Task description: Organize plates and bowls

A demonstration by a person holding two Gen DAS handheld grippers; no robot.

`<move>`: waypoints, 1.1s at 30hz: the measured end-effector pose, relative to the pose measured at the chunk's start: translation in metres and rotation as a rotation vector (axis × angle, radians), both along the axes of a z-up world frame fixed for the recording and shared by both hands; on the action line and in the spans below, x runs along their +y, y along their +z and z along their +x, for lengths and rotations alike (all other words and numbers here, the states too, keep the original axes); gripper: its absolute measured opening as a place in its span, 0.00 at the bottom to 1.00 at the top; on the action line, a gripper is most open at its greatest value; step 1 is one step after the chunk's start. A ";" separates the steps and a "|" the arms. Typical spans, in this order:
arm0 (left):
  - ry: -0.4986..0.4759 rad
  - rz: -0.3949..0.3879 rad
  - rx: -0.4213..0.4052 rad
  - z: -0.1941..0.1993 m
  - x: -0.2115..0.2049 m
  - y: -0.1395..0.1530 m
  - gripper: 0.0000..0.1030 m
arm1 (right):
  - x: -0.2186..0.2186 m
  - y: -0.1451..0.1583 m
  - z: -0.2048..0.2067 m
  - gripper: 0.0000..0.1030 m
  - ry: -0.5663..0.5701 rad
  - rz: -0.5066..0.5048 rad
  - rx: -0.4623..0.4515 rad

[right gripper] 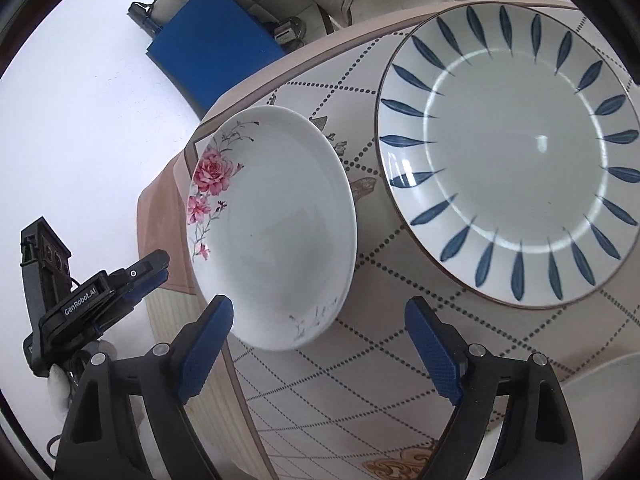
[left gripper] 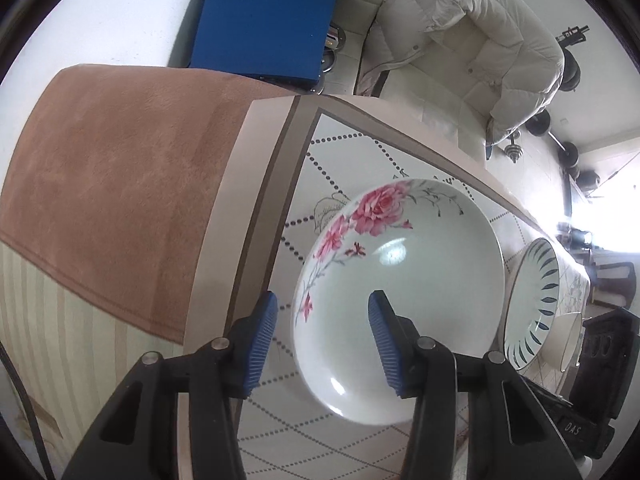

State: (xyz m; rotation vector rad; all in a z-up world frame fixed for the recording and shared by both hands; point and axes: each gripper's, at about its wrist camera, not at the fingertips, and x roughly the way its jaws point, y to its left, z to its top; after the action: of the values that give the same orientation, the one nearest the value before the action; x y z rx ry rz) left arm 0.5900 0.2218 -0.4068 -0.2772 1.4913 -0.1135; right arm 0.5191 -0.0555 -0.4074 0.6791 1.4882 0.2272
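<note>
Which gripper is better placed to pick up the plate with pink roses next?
The left, probably. The left gripper is open and the near rim of the rose plate lies between its fingers. The right gripper is open too, but sits between that plate and the blue-leaf plate.

My left gripper [left gripper: 322,336] points steeply down, jaws partly apart and empty, while my right gripper [right gripper: 320,354] spreads wide, also empty.

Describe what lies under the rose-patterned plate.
The rose-patterned plate sits on a tablecloth with dotted diamond lines and leaf prints. The part directly beneath the plate is covered and cannot be seen.
</note>
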 end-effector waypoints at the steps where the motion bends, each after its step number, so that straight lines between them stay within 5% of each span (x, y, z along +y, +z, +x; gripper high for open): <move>1: -0.016 0.003 0.002 0.007 -0.001 -0.004 0.43 | 0.004 -0.007 0.003 0.85 0.002 -0.008 0.008; 9: -0.160 0.051 0.004 0.040 -0.016 -0.023 0.42 | 0.035 -0.033 0.025 0.68 0.016 -0.038 0.020; 12: -0.209 0.054 0.012 0.044 -0.022 -0.028 0.26 | 0.038 -0.035 0.028 0.62 0.002 -0.072 0.025; 21: -0.255 0.067 -0.008 0.046 -0.030 -0.030 0.22 | 0.027 -0.045 0.029 0.19 -0.021 -0.145 0.054; 33: -0.168 0.057 0.016 -0.025 0.006 -0.019 0.20 | 0.043 -0.050 0.005 0.17 0.139 -0.130 0.074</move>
State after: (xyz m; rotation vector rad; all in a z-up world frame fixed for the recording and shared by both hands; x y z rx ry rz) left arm 0.5648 0.2282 -0.4261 -0.1070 1.5298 -0.2029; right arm 0.5241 -0.0124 -0.4570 0.4845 1.6083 0.2116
